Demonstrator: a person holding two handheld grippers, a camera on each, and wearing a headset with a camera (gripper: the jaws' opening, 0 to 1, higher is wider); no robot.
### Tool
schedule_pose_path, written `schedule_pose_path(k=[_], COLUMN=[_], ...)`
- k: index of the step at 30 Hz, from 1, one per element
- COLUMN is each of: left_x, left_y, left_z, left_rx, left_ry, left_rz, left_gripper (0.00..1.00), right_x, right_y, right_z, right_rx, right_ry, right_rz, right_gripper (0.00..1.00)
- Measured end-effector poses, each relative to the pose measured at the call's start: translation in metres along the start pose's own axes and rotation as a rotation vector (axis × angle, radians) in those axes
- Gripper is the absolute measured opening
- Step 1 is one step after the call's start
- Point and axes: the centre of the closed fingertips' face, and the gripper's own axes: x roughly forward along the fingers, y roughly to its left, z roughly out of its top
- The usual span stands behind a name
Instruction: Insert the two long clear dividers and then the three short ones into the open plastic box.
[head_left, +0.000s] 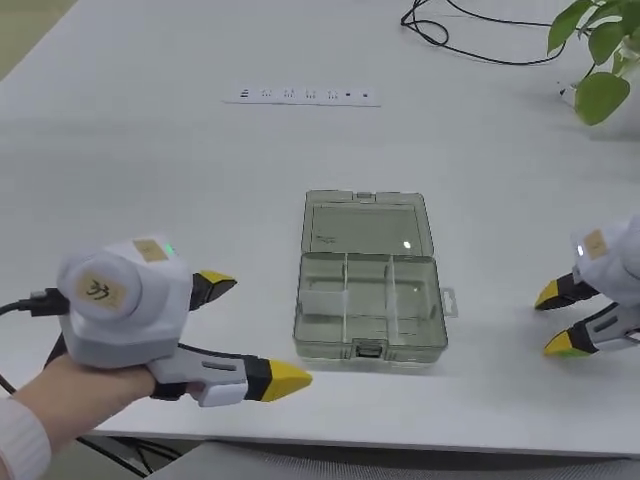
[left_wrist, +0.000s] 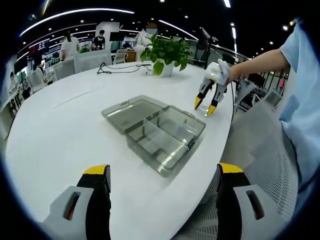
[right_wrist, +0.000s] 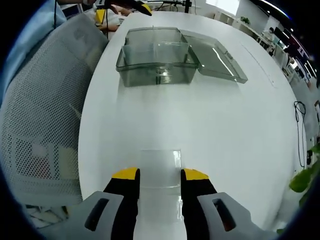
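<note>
The open clear plastic box (head_left: 370, 345) sits mid-table with its lid (head_left: 368, 222) folded back away from me. Two long clear dividers (head_left: 345, 295) run front to back inside it, and a short cross-piece shows in the left lane. My left gripper (head_left: 252, 330) hovers open at the box's lower left; the box (left_wrist: 165, 135) lies just ahead of its spread jaws. To the right of the box, my right gripper (head_left: 555, 319) hangs near the table's front edge. A short clear divider (right_wrist: 160, 165) spans its jaws (right_wrist: 160, 175), both pads touching its edges.
A white power strip (head_left: 303, 96) lies at the back, with a black cable (head_left: 470, 45) and a potted plant (head_left: 600, 60) at the far right. The table's front edge runs close below both grippers. A mesh chair (right_wrist: 45, 125) stands beside the table.
</note>
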Motion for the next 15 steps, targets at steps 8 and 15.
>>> schedule_pose_path(k=[8, 15], left_x=[0.004, 0.002], left_y=[0.003, 0.006], left_z=[-0.001, 0.002], left_rx=[-0.013, -0.040], left_ry=[-0.010, -0.027], left_rz=[0.004, 0.014], left_gripper=[0.88, 0.88], right_x=[0.000, -0.004], right_y=[0.001, 0.004], right_z=[0.003, 0.013], right_rx=[0.006, 0.022], right_ry=[0.024, -0.001], right_rz=[-0.011, -0.026], right_gripper=[0.32, 0.32])
